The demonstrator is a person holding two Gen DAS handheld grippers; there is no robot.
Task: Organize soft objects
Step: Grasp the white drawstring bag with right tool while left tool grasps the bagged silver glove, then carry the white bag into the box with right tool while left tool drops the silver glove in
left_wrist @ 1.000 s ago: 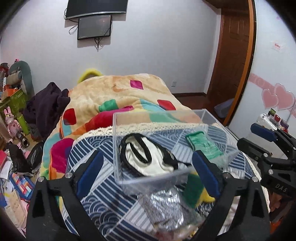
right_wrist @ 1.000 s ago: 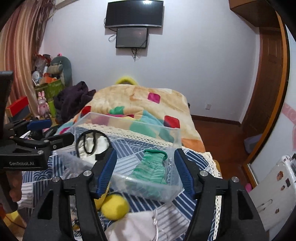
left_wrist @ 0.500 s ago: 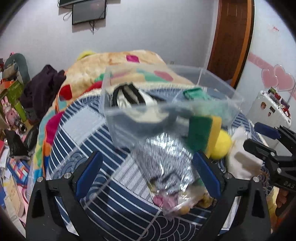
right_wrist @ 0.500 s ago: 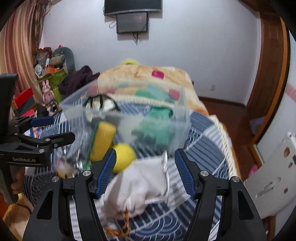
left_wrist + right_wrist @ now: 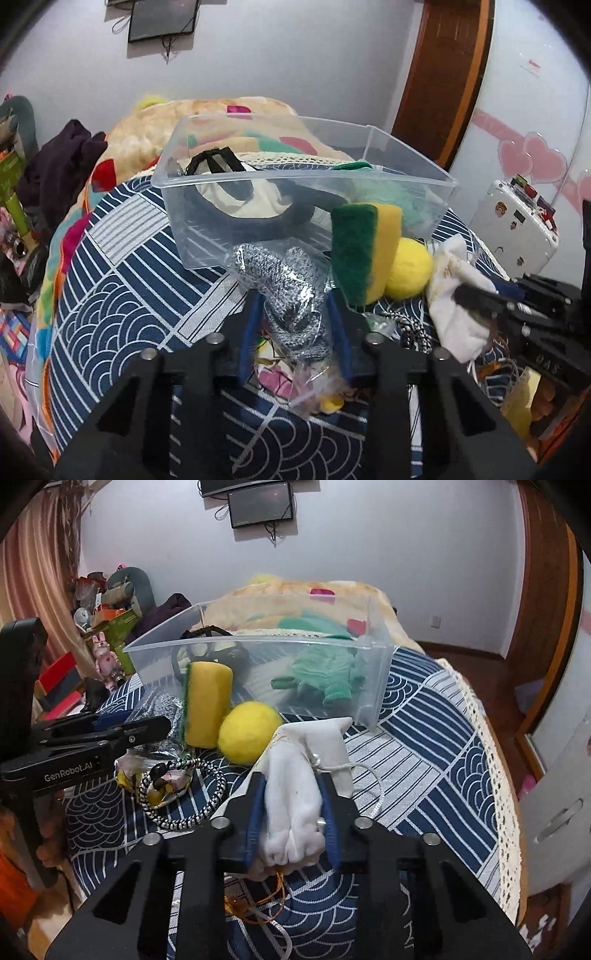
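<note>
A clear plastic bin (image 5: 258,181) (image 5: 369,686) stands on the blue patterned cloth and holds a white-and-black cloth item (image 5: 243,195) and a green knitted piece (image 5: 325,675). My left gripper (image 5: 295,299) is shut on a bagged silver-grey scrubber (image 5: 284,280) just in front of the bin. My right gripper (image 5: 291,779) is shut on a white cloth pouch (image 5: 295,794). A green-and-yellow sponge (image 5: 365,251) (image 5: 207,705) leans on the bin beside a yellow ball (image 5: 408,273) (image 5: 251,734).
A black-and-white cord (image 5: 184,794) and small bagged items (image 5: 280,376) lie on the cloth (image 5: 122,295). A colourful blanket (image 5: 129,147) lies behind. A white case (image 5: 517,229) stands at the right, clutter (image 5: 107,624) at the left.
Both grippers have dropped toward the items in front of the bin and closed: the left on the bagged scrubber, the right on the white pouch. Both were open before.
</note>
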